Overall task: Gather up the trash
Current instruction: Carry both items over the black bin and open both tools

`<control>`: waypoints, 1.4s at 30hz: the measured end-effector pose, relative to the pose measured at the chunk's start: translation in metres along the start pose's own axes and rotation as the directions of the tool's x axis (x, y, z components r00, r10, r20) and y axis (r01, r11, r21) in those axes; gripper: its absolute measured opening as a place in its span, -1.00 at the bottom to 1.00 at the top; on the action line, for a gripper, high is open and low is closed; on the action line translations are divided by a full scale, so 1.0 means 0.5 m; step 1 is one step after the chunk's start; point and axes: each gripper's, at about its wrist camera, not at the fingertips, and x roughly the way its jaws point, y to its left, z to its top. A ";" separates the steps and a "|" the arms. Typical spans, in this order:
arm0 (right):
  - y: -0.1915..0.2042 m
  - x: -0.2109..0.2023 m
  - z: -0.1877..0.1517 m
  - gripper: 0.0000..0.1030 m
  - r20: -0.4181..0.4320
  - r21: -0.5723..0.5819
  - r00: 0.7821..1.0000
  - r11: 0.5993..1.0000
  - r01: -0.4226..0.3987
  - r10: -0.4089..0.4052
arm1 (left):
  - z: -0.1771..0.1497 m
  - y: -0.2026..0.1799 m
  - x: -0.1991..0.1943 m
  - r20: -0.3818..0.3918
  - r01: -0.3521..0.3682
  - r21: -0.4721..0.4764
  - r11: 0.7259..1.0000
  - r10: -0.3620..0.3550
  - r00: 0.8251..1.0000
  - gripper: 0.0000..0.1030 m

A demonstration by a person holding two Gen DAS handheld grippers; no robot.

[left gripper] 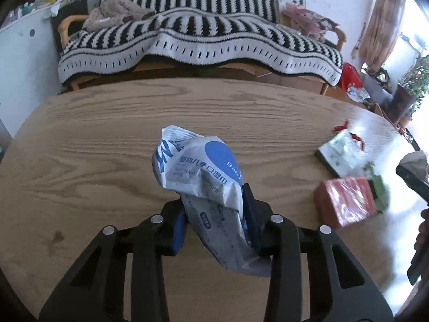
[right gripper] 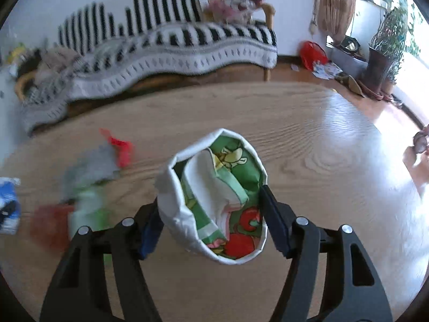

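My left gripper (left gripper: 214, 214) is shut on a crumpled white and blue wet-wipe packet (left gripper: 198, 166) and holds it above the wooden table (left gripper: 107, 139). My right gripper (right gripper: 211, 220) is shut on an open white carton with green and red print inside (right gripper: 214, 196), also held above the table (right gripper: 308, 147). A red carton (left gripper: 346, 204), a green and white packet (left gripper: 343, 153) and red scraps (left gripper: 356, 136) lie on the table at the right in the left wrist view. They show blurred at the left in the right wrist view (right gripper: 80, 201).
A sofa with a black and white striped blanket (left gripper: 201, 37) stands behind the table. A red bag (right gripper: 311, 53) and potted plants (right gripper: 386, 43) are on the floor at the far right. A person's hand (right gripper: 418, 155) is at the table's right edge.
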 end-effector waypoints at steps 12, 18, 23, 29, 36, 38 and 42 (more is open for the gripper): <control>-0.082 -0.445 -0.125 0.27 0.238 0.029 0.968 0.996 -0.088 0.079 | -0.122 -0.274 -0.277 0.024 0.368 0.198 0.908 -0.380 0.925 -0.37; -0.186 -0.555 -0.295 0.28 0.186 0.126 0.982 0.991 -0.044 0.020 | -0.306 -0.442 -0.319 -0.170 0.540 0.230 0.810 -0.513 0.842 -0.37; -0.315 -0.569 -0.459 0.28 0.075 0.308 0.996 0.951 0.023 -0.048 | -0.460 -0.556 -0.315 -0.327 0.604 0.296 0.740 -0.515 0.792 -0.37; -0.400 -0.500 -0.635 0.28 -0.131 0.449 0.990 0.888 0.097 -0.042 | -0.619 -0.645 -0.215 -0.541 0.664 0.381 0.644 -0.427 0.725 -0.37; -0.421 -0.441 -0.723 0.28 -0.244 0.510 0.970 0.849 0.135 -0.008 | -0.639 -0.664 -0.180 -0.588 0.684 0.388 0.618 -0.405 0.700 -0.37; -0.420 -0.434 -0.717 0.28 -0.250 0.505 0.968 0.852 0.139 -0.010 | -0.639 -0.667 -0.178 -0.592 0.687 0.391 0.613 -0.404 0.697 -0.37; -0.414 -0.435 -0.705 0.28 -0.247 0.487 0.969 0.863 0.135 -0.013 | -0.643 -0.670 -0.183 -0.593 0.697 0.389 0.603 -0.415 0.690 -0.37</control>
